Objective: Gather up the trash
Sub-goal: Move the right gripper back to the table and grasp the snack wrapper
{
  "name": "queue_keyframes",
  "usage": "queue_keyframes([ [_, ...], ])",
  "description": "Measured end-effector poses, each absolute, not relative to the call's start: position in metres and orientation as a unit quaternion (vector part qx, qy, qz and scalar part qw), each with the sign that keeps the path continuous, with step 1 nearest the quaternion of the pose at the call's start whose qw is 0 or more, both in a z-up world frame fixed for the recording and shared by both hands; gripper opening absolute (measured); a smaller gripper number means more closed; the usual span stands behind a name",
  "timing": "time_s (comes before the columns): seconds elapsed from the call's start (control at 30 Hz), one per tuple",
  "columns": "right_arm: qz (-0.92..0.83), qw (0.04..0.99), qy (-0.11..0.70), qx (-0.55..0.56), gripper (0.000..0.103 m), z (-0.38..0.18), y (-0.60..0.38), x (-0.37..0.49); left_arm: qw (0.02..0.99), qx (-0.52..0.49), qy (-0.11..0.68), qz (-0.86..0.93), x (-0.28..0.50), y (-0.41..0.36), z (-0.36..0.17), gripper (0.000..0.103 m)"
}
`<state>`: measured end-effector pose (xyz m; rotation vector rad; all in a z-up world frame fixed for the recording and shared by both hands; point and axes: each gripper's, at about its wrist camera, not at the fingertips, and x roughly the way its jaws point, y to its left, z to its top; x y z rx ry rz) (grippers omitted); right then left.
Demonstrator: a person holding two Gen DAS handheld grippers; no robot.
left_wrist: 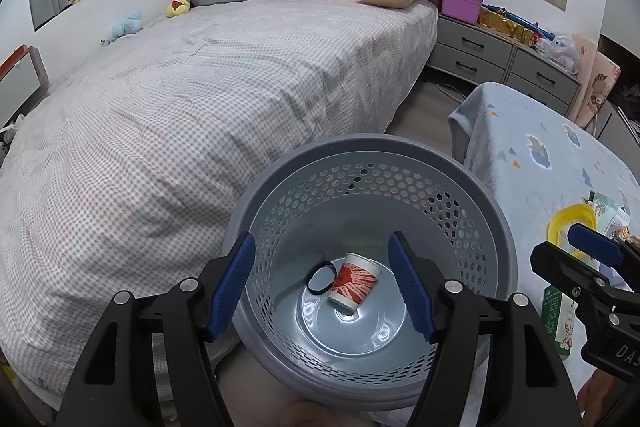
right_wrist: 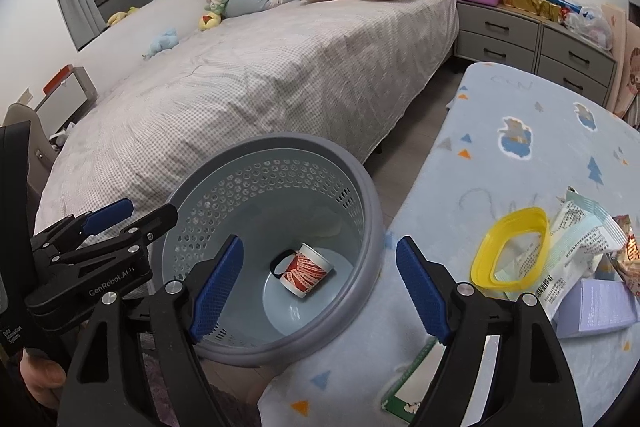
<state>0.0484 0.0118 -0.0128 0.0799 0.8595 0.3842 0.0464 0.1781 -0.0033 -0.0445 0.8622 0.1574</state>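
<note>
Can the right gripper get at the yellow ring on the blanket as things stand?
Probably yes: the right gripper is open and empty, and the yellow ring lies uncovered atop wrappers, nothing between them.

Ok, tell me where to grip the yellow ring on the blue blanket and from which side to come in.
Grip the yellow ring across its band on the near left side, coming down from above with the right gripper, which is open and empty. The ring lies nearly flat on the blanket-covered table with an open middle, so one finger can probably drop inside. Wrappers crowd its right side.

glossy plastic bin (left_wrist: 496, 227) — paper cup (left_wrist: 354, 285) — fleecy blanket (right_wrist: 520, 163)
</note>
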Motion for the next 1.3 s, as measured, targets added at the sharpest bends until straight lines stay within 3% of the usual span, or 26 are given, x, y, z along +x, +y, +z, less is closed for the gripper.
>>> queue_keyframes([
  [0.7,0.091,0.904,0.412,0.067,0.083,-0.011,-0.100,-0.011,0.914,0.017,0.404,0.029,0.020,0.126,0.002,0.072],
  [1.3,0.009,0.914,0.404,0.043,0.084,-0.002,-0.222,-0.024,0.900,0.030,0.430,-0.062,-0.003,0.013,-0.019,0.073],
])
